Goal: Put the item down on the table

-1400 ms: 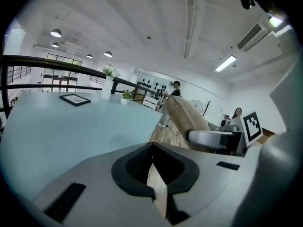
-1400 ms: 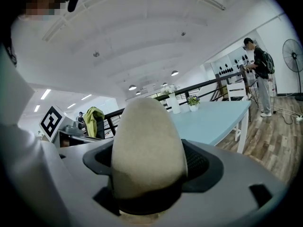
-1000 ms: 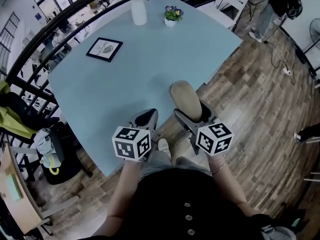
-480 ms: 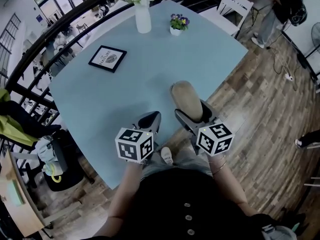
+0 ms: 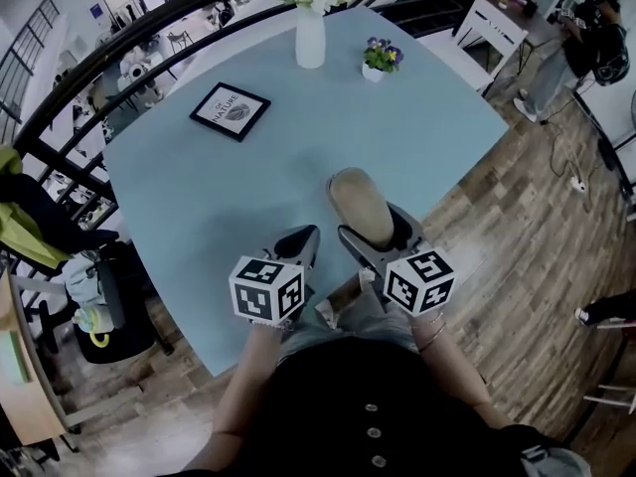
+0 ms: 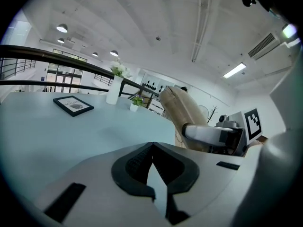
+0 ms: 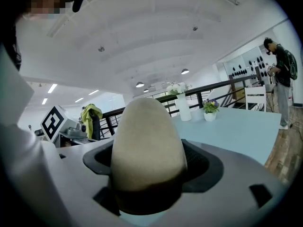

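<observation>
A tan, egg-shaped item (image 5: 359, 208) stands up between the jaws of my right gripper (image 5: 370, 239), which is shut on it just above the light blue table (image 5: 248, 187) near its front edge. In the right gripper view the tan item (image 7: 147, 148) fills the middle, clamped on both sides. My left gripper (image 5: 296, 247) hovers beside it over the table's near edge, its jaws closed together with nothing between them. From the left gripper view the tan item (image 6: 182, 115) shows to the right, in the other gripper.
A black-framed picture (image 5: 231, 110) lies at the table's far left. A white vase with flowers (image 5: 310, 28) and a small potted plant (image 5: 377, 60) stand at the far edge. Black railing runs along the left; wooden floor lies right, where a person (image 5: 586, 38) stands.
The head view has shifted so the table and its objects sit lower and more to the right. Both grippers keep nearly the same pose, the right still holding the item.
</observation>
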{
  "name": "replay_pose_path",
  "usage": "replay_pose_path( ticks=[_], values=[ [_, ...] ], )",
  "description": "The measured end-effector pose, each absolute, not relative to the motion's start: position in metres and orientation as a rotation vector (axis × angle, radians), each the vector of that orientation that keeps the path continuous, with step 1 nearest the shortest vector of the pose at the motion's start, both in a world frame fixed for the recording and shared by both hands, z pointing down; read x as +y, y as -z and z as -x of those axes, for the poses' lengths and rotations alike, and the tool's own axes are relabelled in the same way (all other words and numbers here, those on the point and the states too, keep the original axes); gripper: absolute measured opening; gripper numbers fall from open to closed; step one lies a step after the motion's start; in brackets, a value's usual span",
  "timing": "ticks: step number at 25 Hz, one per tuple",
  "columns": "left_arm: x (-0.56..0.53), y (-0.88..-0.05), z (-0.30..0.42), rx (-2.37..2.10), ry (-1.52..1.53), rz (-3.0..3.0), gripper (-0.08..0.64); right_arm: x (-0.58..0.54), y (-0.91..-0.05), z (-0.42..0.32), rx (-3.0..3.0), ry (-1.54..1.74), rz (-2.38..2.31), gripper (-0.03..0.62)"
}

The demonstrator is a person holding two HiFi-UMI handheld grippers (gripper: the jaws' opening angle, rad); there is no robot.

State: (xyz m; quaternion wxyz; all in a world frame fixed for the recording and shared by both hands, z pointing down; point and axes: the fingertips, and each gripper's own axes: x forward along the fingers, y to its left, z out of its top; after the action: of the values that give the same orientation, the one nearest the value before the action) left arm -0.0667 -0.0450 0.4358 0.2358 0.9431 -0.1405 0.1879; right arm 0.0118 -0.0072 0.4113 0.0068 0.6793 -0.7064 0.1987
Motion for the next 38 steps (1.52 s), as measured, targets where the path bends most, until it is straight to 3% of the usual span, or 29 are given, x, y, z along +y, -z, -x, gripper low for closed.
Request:
replay_pose_path(
  ticks=[38],
  values=[
    [-0.157, -0.462, 0.007, -1.082, -0.375, -2.232, 0.017, -0.190, -0.444, -0.104, -2.534, -0.572, -1.272, 0.403]
  ],
)
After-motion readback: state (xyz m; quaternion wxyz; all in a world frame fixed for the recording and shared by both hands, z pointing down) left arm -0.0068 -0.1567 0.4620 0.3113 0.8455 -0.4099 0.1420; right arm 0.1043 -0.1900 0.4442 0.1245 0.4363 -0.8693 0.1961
